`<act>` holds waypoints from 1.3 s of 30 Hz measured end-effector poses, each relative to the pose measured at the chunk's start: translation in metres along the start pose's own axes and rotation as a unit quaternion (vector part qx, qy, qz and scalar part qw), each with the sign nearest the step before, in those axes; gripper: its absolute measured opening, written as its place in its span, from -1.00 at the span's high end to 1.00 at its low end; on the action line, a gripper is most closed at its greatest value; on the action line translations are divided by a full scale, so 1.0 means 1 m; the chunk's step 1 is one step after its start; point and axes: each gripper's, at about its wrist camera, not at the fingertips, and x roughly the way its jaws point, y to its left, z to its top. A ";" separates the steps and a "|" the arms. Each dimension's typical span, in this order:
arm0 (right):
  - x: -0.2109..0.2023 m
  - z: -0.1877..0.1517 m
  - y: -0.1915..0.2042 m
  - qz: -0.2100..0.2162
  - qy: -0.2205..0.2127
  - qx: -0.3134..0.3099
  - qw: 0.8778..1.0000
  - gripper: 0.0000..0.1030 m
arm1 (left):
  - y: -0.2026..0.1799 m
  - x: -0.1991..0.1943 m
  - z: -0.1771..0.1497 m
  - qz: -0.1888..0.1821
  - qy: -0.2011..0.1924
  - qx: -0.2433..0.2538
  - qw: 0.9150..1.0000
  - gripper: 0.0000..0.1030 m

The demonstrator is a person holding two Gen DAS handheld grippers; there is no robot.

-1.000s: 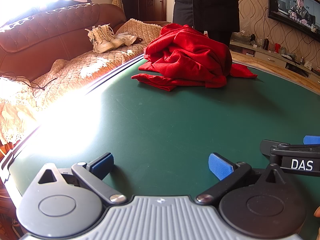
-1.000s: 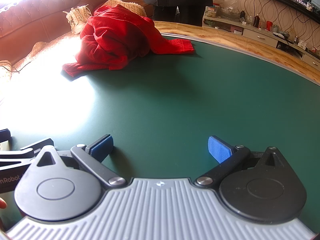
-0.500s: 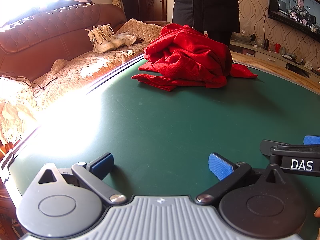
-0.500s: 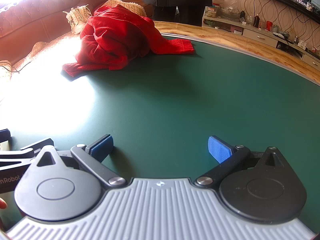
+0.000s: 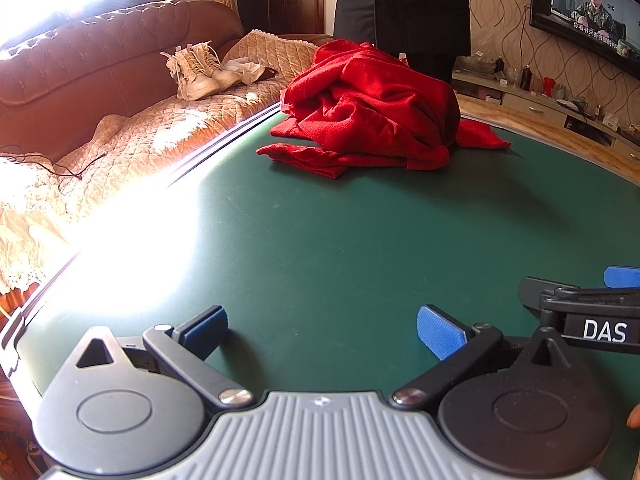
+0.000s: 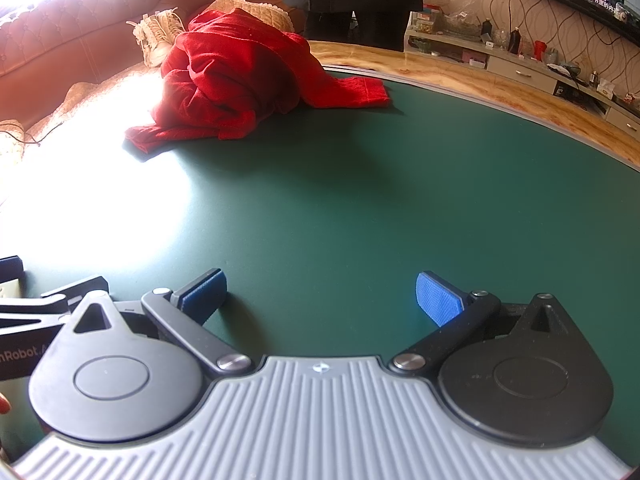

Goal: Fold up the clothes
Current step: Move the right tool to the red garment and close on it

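Red garment lies bunched near the green table's far edge, both tongs spread, well apart.

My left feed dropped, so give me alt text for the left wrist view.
A crumpled red garment lies heaped at the far side of a green table. The left tool sits open and empty near the table's near edge. The right tool shows at far right, and a sofa stands to the left.
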 end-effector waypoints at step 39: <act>0.052 0.225 0.011 0.065 -0.053 0.017 0.996 0.60 | 0.073 0.035 0.070 -0.081 0.064 -0.037 0.994 -1.00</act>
